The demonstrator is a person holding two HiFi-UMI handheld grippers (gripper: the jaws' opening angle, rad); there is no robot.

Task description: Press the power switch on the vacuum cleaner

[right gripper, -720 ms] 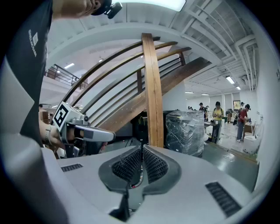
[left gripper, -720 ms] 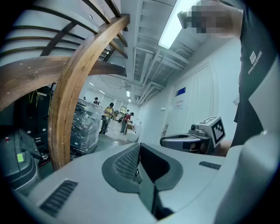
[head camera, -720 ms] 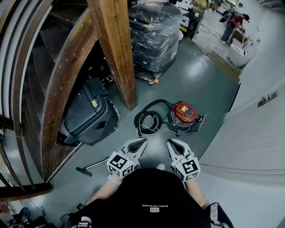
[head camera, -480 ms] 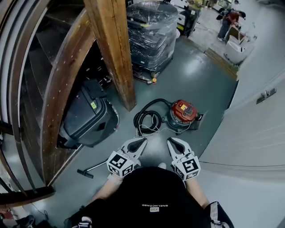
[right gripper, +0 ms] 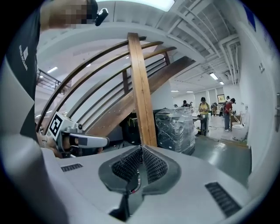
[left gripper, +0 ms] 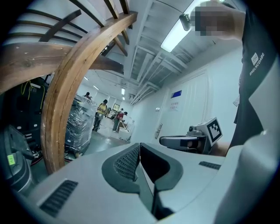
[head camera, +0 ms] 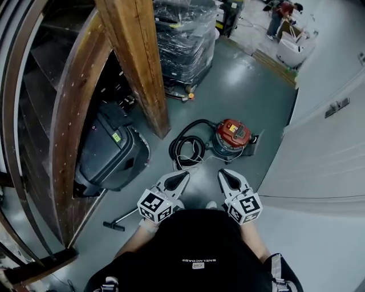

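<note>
The vacuum cleaner (head camera: 232,137), a grey drum with a red top, stands on the grey floor ahead of me. Its black hose (head camera: 185,149) lies coiled at its left. Neither gripper view shows the vacuum. My left gripper (head camera: 183,174) and right gripper (head camera: 223,173) are held side by side in front of my body, short of the vacuum and well above the floor. Both are shut with nothing between their jaws. The left gripper view has its closed jaws (left gripper: 139,148) pointing level down the hall, and the right gripper (right gripper: 142,149) does the same.
A thick wooden post (head camera: 134,63) and curved stair beams rise at the left. Under them sits a black floor machine (head camera: 114,151). A plastic-wrapped pallet (head camera: 185,40) stands behind. A floor wand (head camera: 117,219) lies near my feet. White doors (head camera: 319,154) line the right; people (head camera: 282,14) work far off.
The head view has shifted, so the vacuum and post sit slightly higher and further left in frame. Both grippers stay shut, held together, slightly lower in the picture.
</note>
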